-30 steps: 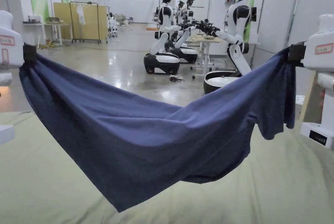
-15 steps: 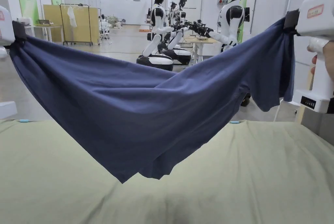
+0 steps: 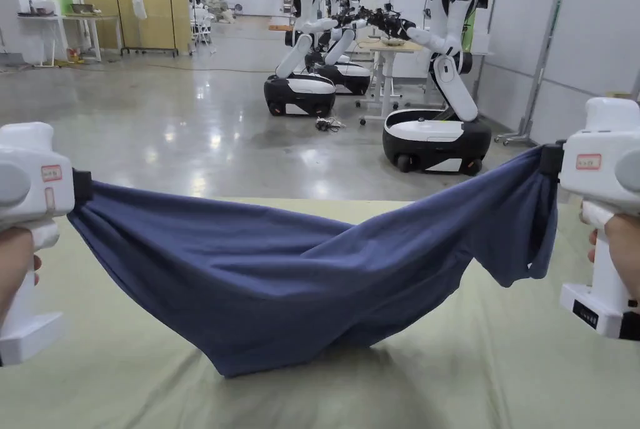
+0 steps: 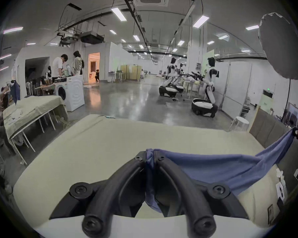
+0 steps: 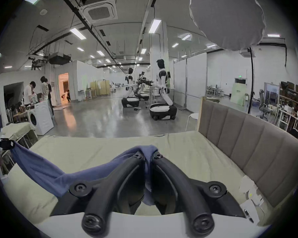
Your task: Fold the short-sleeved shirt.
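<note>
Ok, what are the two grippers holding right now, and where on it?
Both hold the blue shirt: the left gripper pinches one bunched end, the right gripper the other, by a sleeve.

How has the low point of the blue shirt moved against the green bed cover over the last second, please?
Yes, downward: the shirt hung clear above the bed cover before; now its lowest fold rests on the cover, both ends clamped in the claws.

The shirt's sagging middle rests on the bed's pale green sheet.
</note>
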Demonstrator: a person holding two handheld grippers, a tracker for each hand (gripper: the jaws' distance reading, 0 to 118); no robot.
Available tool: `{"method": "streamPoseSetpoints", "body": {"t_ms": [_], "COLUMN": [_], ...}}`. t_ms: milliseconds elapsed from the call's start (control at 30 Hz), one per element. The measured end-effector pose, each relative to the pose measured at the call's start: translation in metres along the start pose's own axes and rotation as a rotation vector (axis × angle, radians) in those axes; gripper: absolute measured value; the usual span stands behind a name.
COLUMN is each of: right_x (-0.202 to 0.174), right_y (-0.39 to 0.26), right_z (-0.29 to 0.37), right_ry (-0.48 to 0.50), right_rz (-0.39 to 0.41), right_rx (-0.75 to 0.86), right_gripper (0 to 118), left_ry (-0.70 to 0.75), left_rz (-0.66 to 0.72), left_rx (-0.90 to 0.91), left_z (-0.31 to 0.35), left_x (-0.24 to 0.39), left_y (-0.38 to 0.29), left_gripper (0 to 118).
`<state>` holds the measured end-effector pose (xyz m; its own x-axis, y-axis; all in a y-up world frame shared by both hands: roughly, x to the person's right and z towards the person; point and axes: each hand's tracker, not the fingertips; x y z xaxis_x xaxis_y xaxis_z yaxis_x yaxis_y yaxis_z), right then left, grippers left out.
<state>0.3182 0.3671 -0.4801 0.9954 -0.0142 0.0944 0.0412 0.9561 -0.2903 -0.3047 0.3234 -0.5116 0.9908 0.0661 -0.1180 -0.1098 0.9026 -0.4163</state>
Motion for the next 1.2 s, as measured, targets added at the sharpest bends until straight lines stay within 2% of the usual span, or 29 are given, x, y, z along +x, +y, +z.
{"method": "streamPoseSetpoints", "body": {"t_ms": [133, 233, 333, 433, 533, 600, 633, 667, 700, 733, 767, 800, 900, 967, 1000, 1033, 1067, 1100, 1133, 1200], "right_x": [0.021, 0.029, 0.034, 0.035, 0.045, 0.049, 0.051, 0.052, 0.047, 0.039, 0.028, 0.018, -0.019, -0.042, -0.05, -0.059, -0.068, -0.077, -0.081, -0.084], "right_y": [-0.055, -0.116, -0.186, -0.26, -0.316, -0.325, -0.324, -0.315, -0.303, -0.287, -0.267, -0.252, -0.223, -0.216, -0.216, -0.218, -0.219, -0.22, -0.223, -0.224], "right_z": [0.064, 0.11, 0.139, 0.15, 0.14, 0.138, 0.138, 0.141, 0.148, 0.159, 0.175, 0.184, 0.201, 0.204, 0.205, 0.204, 0.202, 0.198, 0.2, 0.197], "right_ry": [0.041, 0.065, 0.085, 0.086, 0.064, 0.045, 0.048, 0.055, 0.058, 0.068, 0.094, 0.125, 0.205, 0.226, 0.257, 0.265, 0.245, 0.182, 0.205, 0.309], "right_rz": [0.015, 0.056, 0.1, 0.141, 0.117, 0.075, 0.057, 0.047, 0.061, 0.104, 0.117, 0.103, 0.042, 0.051, 0.049, 0.043, 0.052, 0.091, 0.09, 0.05], "right_rx": [-0.014, -0.063, -0.181, -0.309, -0.418, -0.445, -0.457, -0.436, -0.399, -0.326, -0.214, -0.132, -0.006, 0.043, 0.067, 0.084, 0.074, 0.08, 0.093, 0.044], "right_gripper": [10, 10, 10, 10, 10, 10, 18, 37, 63, 92, 97, 97, 97, 96, 87, 46, 7, 3, 3, 3], "left_ry": [-0.044, -0.075, -0.115, -0.074, -0.063, -0.063, -0.049, -0.021, -0.016, -0.033, -0.029, -0.033, -0.099, -0.061, -0.079, -0.073, -0.046, -0.042, -0.124, -0.125], "left_rz": [-0.022, -0.113, -0.094, -0.092, 0.005, -0.003, -0.039, -0.102, -0.149, -0.18, -0.185, -0.176, -0.163, -0.173, -0.188, -0.195, -0.216, -0.221, -0.179, -0.123], "left_rx": [-0.046, -0.145, -0.325, -0.453, -0.511, -0.462, -0.446, -0.408, -0.329, -0.22, -0.127, -0.053, 0.166, 0.213, 0.209, 0.199, 0.168, 0.126, 0.098, 0.035], "left_z": [0.065, 0.105, 0.133, 0.139, 0.137, 0.146, 0.151, 0.157, 0.171, 0.19, 0.205, 0.218, 0.245, 0.25, 0.251, 0.251, 0.244, 0.24, 0.24, 0.238], "left_x": [-0.007, -0.015, -0.02, -0.026, -0.035, -0.027, -0.022, -0.018, -0.009, -0.001, 0.008, 0.015, 0.042, 0.055, 0.06, 0.065, 0.063, 0.059, 0.051, 0.031], "left_y": [-0.063, -0.131, -0.209, -0.279, -0.317, -0.315, -0.309, -0.296, -0.285, -0.273, -0.257, -0.244, -0.223, -0.219, -0.218, -0.217, -0.218, -0.219, -0.218, -0.216], "left_gripper": [5, 5, 5, 5, 5, 8, 28, 65, 103, 117, 114, 113, 114, 108, 90, 38, 0, 0, 0, 0]}}
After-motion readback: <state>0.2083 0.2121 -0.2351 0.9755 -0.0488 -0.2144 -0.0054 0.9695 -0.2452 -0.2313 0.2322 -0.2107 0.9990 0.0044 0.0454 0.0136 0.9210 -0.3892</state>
